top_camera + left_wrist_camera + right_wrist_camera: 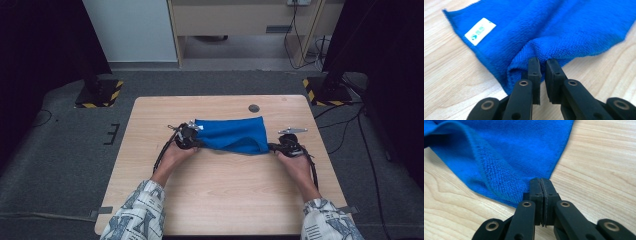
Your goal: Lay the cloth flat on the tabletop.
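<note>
A blue microfibre cloth [232, 134] lies folded over on the wooden table [225, 195], held out between my two hands. At its left end is my left gripper [199, 143]. In the left gripper view its jaws [543, 62] stand a narrow gap apart, with a bunched fold of the cloth [564, 27] at their tips and a white label [480, 31] near the cloth's corner. My right gripper [270, 146] is at the cloth's right corner. In the right gripper view it [541, 181] is shut on the hemmed corner of the cloth [511, 152].
A small dark round hole [254, 108] sits near the table's far edge. Two black stands with yellow-and-black striped feet [100, 92] [325, 90] flank the table on the grey floor, with cables [350, 120] trailing at the right.
</note>
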`<state>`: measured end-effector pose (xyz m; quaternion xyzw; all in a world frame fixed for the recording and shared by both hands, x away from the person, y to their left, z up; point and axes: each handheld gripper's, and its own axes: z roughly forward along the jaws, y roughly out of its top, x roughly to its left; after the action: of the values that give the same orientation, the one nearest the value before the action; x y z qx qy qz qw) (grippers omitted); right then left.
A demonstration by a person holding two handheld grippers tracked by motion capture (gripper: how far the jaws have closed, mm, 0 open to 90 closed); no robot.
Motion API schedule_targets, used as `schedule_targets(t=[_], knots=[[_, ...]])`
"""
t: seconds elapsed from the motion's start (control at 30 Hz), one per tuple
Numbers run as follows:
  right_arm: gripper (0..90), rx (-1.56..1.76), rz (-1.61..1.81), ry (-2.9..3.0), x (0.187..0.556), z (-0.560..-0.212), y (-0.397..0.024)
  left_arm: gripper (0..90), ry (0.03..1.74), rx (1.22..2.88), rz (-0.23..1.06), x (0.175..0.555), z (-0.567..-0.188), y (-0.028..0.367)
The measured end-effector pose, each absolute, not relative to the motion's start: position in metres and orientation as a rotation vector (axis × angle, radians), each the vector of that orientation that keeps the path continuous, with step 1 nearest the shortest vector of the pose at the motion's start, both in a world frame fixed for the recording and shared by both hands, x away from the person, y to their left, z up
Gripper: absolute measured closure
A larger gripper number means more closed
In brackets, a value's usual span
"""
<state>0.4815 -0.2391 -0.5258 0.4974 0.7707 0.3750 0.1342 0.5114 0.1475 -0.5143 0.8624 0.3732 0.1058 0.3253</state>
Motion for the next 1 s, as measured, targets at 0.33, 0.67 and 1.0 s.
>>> schedule_targets(t=[0.33, 0.67, 1.0], knots=[[89.0, 1.424, 1.053, 2.239, 0.48, -0.525, -0.237, 59.0, 0.972, 2.195, 0.36, 0.508, -0.513, 0.146], [79.9, 1.39, 1.053, 2.232, 0.476, -0.521, -0.233, 54.8, 1.04, 2.041, 0.47, 0.524, -0.511, 0.147], [51.3, 1.358, 1.043, 2.172, 0.472, -0.513, -0.235, 50.3, 1.078, 1.981, 0.515, 0.534, -0.518, 0.142]])
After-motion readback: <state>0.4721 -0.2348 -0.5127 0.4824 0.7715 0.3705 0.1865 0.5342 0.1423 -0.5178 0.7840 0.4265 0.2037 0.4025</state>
